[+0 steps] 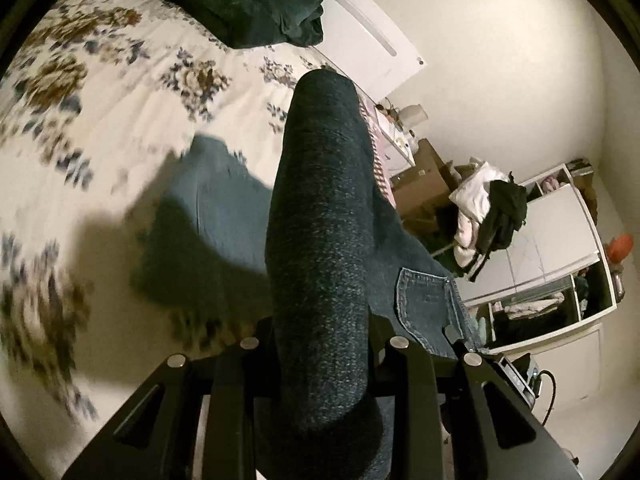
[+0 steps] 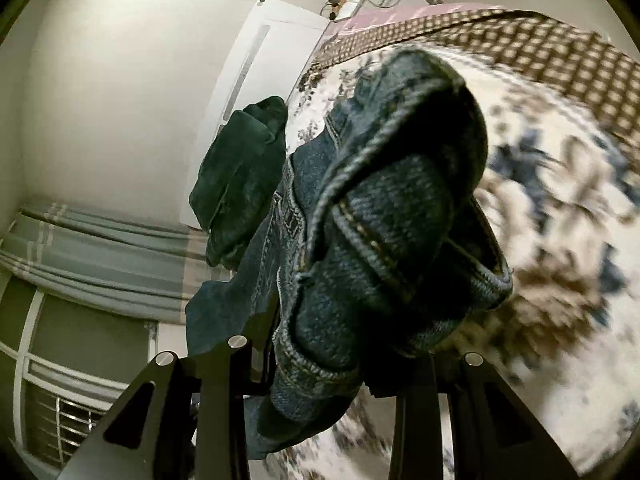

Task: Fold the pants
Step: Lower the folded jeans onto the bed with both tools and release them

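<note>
Dim, warm indoor light with a dark vignette and strong fisheye bending at the rims; the floral bedspread point(image 1: 120, 92) smears with motion blur, and a hard shadow crosses it beside the close, soft-focused jeans point(image 1: 320, 240).

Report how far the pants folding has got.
Done: a dark green garment already lies folded on the floral bedspread. In hand: the left gripper and right gripper are each shut on the jeans, lifted off the bed, one part hanging toward it. Left: no fold shows in them yet; lay them flat, fold, set down.
</note>
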Demonstrator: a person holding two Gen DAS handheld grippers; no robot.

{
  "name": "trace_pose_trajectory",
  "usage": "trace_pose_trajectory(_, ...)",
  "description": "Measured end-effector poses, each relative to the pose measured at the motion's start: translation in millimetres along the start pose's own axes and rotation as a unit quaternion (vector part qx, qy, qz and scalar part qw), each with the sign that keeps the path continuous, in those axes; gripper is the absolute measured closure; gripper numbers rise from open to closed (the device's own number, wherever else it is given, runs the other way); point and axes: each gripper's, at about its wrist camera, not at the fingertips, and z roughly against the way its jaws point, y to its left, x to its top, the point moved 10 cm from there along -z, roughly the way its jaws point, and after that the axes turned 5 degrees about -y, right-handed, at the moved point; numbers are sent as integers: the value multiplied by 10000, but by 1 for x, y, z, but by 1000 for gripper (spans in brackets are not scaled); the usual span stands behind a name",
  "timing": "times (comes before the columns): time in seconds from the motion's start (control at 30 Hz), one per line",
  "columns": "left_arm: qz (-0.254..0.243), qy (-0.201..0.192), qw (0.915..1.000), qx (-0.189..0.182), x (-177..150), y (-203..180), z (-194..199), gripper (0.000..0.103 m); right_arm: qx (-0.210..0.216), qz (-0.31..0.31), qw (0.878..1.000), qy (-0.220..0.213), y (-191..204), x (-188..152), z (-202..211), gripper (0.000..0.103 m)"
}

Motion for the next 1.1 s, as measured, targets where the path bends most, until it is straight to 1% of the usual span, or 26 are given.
trace_pose_trajectory(0.03,4,18,10000,-8,13,10,-11,79,-5,28,10000,-16,5,1,-13,68)
trace_pose_trajectory(0.07,0,32,10000,5,25,19,-23,79,-13,29,10000,-37,8,6,-38,68)
trace_pose_trajectory(0.1,-15,51,10000,25,38,29,-35,79,-14,21,10000,-38,13,9,-51,68)
trace_pose_trajectory(0.17,-12,114,9999,49,53,46,-55,79,-63,19,10000,-28,12,13,-87,68)
trace_pose_trajectory(0.23,28,213,9997,110,64,69,-78,79,-108,-10,9999,-5,5,15,-115,68)
trace_pose_trajectory(0.33,148,374,9990,210,64,97,-102,79,-253,-82,9996,74,-19,11,-156,68)
trace_pose_trajectory(0.43,419,476,9977,254,49,127,-116,79,-394,-145,9989,194,-50,2,-187,68)
trace_pose_trajectory(0.5,599,461,9969,229,38,142,-117,79,-421,-90,9988,240,-65,-1,-198,68)
trace_pose_trajectory(0.6,690,428,9965,176,30,154,-118,78,-418,21,9985,350,-80,-10,-205,67)
trace_pose_trajectory(0.7,581,440,9971,216,26,157,-117,76,-416,85,9979,498,-87,-12,-203,62)
trace_pose_trajectory(0.77,508,474,9972,260,26,157,-115,74,-456,125,9969,631,-90,-14,-197,62)
trace_pose_trajectory(0.93,396,531,9967,462,26,155,-112,72,-730,313,9936,798,-88,-13,-180,61)
trace_pose_trajectory(1.03,473,539,9959,543,26,154,-110,71,-975,424,9907,847,-89,-10,-168,58)
trace_pose_trajectory(1.1,484,562,9952,639,26,153,-109,69,-1147,469,9885,868,-89,-10,-160,55)
